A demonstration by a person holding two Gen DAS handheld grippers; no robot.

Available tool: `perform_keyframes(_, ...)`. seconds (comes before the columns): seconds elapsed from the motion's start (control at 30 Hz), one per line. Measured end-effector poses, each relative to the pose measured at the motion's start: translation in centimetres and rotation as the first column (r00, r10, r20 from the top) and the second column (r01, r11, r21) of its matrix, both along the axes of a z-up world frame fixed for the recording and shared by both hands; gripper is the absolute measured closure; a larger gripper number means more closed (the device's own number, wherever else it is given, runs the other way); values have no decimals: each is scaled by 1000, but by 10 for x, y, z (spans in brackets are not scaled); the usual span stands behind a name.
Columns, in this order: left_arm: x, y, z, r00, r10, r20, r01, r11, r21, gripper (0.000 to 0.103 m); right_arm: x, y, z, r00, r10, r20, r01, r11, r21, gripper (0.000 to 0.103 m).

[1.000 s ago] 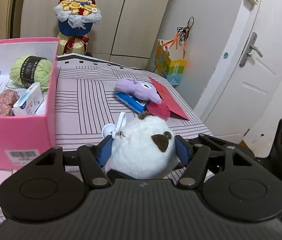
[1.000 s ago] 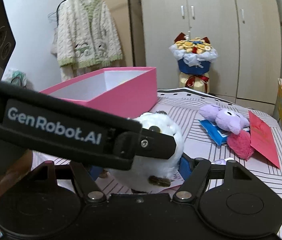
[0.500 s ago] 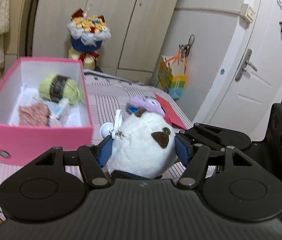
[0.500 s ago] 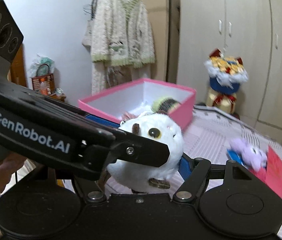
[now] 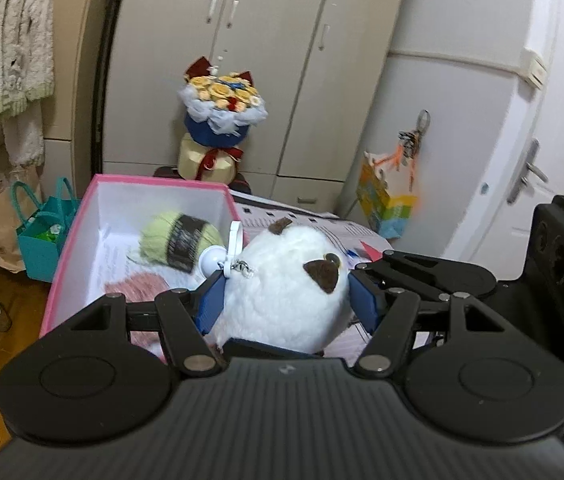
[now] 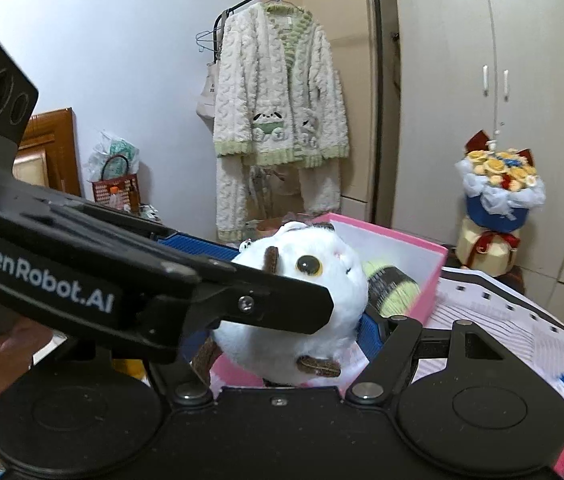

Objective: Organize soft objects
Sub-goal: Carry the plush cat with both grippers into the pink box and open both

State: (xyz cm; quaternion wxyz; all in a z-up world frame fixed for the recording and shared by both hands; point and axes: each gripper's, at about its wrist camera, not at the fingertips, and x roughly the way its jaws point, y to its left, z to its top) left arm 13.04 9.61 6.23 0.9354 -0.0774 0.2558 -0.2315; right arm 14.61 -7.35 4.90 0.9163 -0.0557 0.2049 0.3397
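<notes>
Two items, a green yarn ball (image 5: 179, 240) and pink cloth (image 5: 137, 286), lie in the pink box (image 5: 65, 256). I hold the white plush (image 5: 282, 288) above it, both grippers' jaws pinching it: left gripper (image 5: 286, 300), right gripper (image 6: 282, 328). Release remains.

Plush toy (image 5: 282, 284) before the box (image 5: 81, 216) holding yarn (image 5: 179, 238), bouquet (image 5: 221, 116) behind it
</notes>
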Motion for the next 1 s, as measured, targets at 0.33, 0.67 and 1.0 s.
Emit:
perform_keyframes(0.33,105,33,-4,983,98,-154,-101,995,-13,39,109,42,0,981,96,-170,-105,994,-44,26)
perform_keyframes(0.67,172,54,-54,938,153,-312,-165,986,-14,39,178,75,-43,941,168,-293,-221,962,-159,26)
perform_keyframes(1.0,185,59,-67,923,176,-341,-187,982,1,40,197,89,-51,942,162,-293,-242,934,-262,22)
